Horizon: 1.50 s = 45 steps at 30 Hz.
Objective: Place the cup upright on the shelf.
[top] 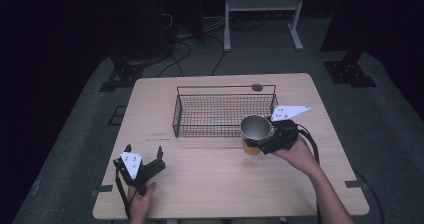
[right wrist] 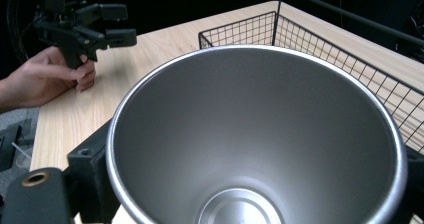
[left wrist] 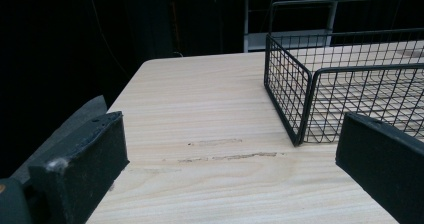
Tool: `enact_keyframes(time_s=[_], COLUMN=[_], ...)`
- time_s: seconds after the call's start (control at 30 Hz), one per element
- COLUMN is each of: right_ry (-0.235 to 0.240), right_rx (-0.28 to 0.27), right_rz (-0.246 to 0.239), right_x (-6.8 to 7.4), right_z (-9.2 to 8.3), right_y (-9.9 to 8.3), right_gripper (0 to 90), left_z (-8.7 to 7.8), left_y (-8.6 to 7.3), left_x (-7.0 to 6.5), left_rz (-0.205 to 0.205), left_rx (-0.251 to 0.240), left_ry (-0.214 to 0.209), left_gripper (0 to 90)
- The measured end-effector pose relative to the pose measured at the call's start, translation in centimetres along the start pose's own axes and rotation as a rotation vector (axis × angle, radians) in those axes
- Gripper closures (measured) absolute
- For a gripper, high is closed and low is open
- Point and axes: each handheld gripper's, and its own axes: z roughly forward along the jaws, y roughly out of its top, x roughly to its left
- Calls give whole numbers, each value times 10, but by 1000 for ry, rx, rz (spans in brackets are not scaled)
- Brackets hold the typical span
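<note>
While clamped in right claw (top: 261, 140), cup (top: 255, 129) upright beside basket (top: 223, 111).

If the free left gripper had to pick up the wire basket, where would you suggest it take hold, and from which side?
Probably the top rim wire of the wire basket at its near left end wall, approached from the left, where the left gripper already sits with open jaws. That rim is a thin, exposed bar with open mesh below, so one jaw can pass either side. The right gripper holds the metal cup.

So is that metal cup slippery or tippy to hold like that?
Probably a bit slippery: the cup has smooth, shiny metal walls. It looks empty inside, so likely light. The right gripper clamps its body near the basket; its wide mouth suggests it might tip if bumped.
</note>
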Motion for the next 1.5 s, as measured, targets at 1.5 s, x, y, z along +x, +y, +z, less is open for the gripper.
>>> enact_keyframes(time_s=[1.5], right_ry=[29], right_rx=[25], right_rz=[-14], right_x=[-35], right_z=[33], right_y=[66], right_gripper=[105], left_z=[0], left_y=[0], left_x=[0], left_rz=[-6], left_rx=[0], left_ry=[0], left_gripper=[0])
